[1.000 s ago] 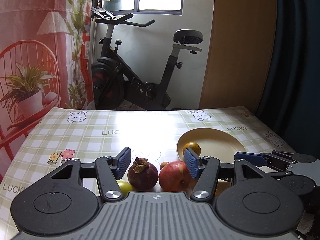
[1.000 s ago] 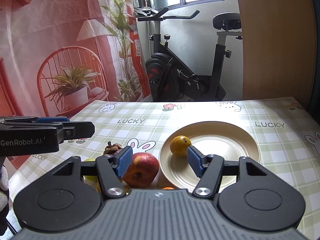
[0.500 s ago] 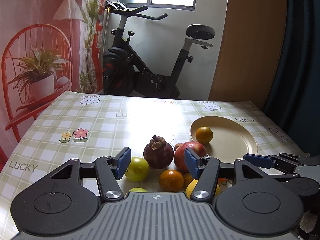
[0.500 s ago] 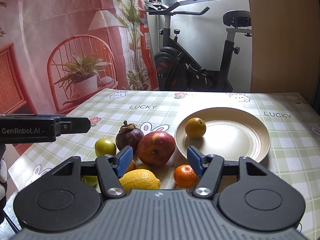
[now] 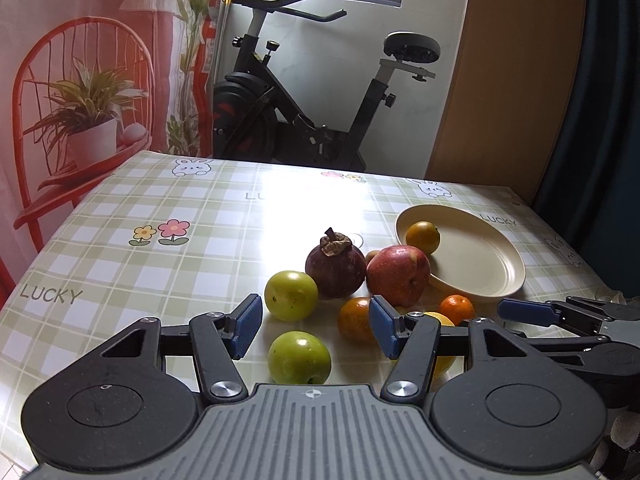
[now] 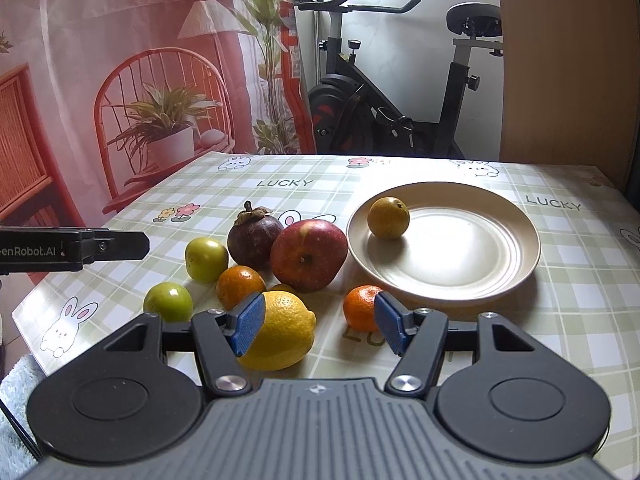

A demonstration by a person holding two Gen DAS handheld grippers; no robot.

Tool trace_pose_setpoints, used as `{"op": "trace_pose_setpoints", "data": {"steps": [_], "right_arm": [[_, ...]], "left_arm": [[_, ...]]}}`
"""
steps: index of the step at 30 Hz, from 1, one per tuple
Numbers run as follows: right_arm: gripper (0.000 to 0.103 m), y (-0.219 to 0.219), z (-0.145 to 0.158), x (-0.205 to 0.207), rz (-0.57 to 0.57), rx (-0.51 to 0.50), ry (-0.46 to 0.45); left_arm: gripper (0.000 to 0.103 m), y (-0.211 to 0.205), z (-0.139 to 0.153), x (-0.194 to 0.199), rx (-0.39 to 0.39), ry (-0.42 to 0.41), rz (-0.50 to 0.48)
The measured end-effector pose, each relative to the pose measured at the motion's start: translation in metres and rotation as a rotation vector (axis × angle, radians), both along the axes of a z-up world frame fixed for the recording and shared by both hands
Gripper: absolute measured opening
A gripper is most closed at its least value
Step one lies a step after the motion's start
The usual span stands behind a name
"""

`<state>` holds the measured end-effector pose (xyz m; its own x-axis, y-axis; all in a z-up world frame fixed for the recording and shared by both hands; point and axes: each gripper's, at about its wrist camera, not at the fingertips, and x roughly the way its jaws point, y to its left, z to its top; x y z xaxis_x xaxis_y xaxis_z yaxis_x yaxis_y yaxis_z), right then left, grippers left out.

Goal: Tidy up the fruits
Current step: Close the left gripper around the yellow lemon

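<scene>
The left gripper (image 5: 316, 326) hangs above the desk (image 5: 160, 264) with its jaws spread and nothing between them. Just beyond its fingertips lies one green fruit (image 5: 299, 357), with a second green fruit (image 5: 291, 296) a little farther ahead. Past that one sits the dark mangosteen (image 5: 335, 268), touching the red apple (image 5: 398, 276) to its right. An orange (image 5: 354, 320) lies close beside the left gripper's right finger.

The right gripper (image 6: 320, 324) also stands wide apart and holds nothing. A lemon (image 6: 282, 326) rests on the desk just ahead of its left finger, partly behind the blue pad. A small mandarin (image 6: 360, 306) lies just in front of its right finger, near the rim of the cream plate (image 6: 500, 280). The plate sits ahead and to the right of this gripper, carrying a single yellowish citrus (image 6: 388, 217) near its far left edge. The apple, mangosteen, another orange (image 6: 240, 285) and both green fruits cluster ahead and to the left of the right gripper, beside the plate but not on it. The left gripper shows as a black bar at the far left of the right wrist view.
</scene>
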<state>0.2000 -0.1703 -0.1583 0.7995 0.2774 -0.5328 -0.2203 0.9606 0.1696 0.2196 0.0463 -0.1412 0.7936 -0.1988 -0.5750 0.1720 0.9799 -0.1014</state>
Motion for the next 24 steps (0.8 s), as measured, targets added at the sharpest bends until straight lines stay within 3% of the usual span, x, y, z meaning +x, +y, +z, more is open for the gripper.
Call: {"op": "trace_pose_setpoints", "data": {"steps": [7, 13, 24], "right_arm": [[0.064, 0.012, -0.005, 0.0, 0.068, -0.024, 0.009], [0.077, 0.022, -0.018, 0.007, 0.13, -0.045, 0.033], [0.077, 0.03, -0.034, 0.018, 0.187, -0.06, 0.044]], "left_arm": [[0.062, -0.015, -0.013, 0.007, -0.014, 0.077, -0.086], [0.066, -0.034, -0.019, 0.02, -0.044, 0.117, -0.157], [0.066, -0.057, -0.041, 0.034, -0.058, 0.198, -0.22]]}}
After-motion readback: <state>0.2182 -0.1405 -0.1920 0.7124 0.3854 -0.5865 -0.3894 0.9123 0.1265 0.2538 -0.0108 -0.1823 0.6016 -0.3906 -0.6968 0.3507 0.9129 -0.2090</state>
